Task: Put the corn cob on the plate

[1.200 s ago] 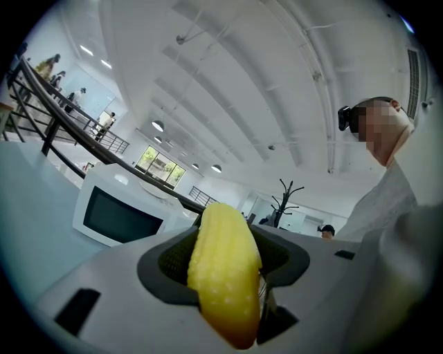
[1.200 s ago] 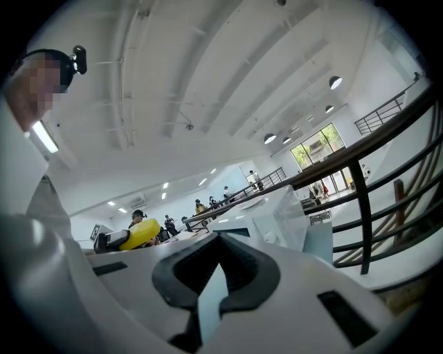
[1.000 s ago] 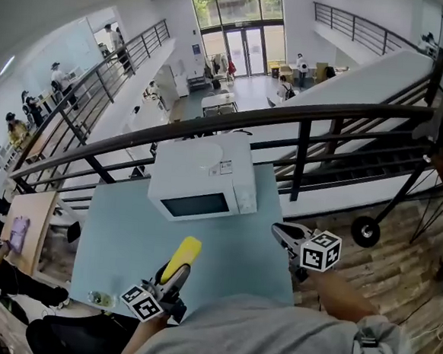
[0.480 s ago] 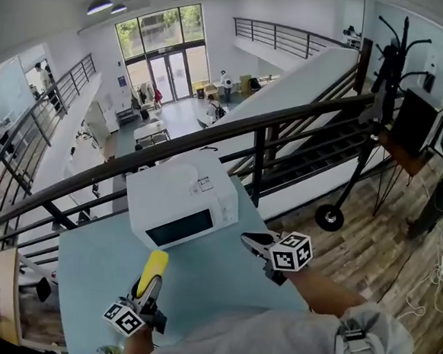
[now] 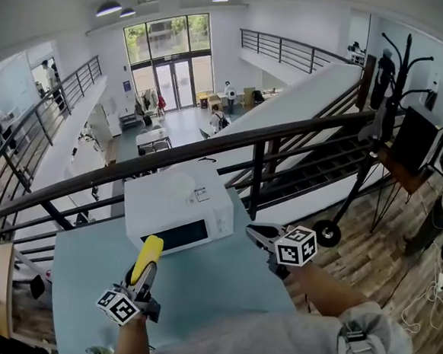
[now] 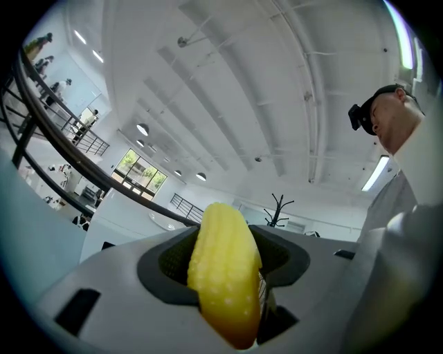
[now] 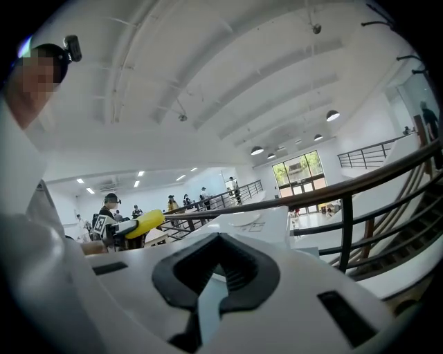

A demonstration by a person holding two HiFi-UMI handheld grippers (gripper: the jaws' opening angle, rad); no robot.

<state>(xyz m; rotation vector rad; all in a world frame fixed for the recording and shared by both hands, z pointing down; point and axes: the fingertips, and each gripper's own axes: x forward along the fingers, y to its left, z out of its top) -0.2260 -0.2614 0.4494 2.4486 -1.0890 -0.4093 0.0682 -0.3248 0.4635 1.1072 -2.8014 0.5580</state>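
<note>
Overhead, pale table [image 5: 198, 285], close-up, clamped corn cob [image 6: 225, 269]

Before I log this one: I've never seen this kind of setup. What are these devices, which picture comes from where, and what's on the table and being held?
There is no robot here: a person holds a two-jaw gripper in each hand. The head view comes from a camera on the person's head, looking down. The other two come from cameras riding on each gripper, looking along its jaws. The left gripper is clamped on a yellow corn cob, held over a pale blue table. The right gripper holds nothing, and its jaws are together. A white microwave stands on the table by a railing. I can't make out a plate.
</note>
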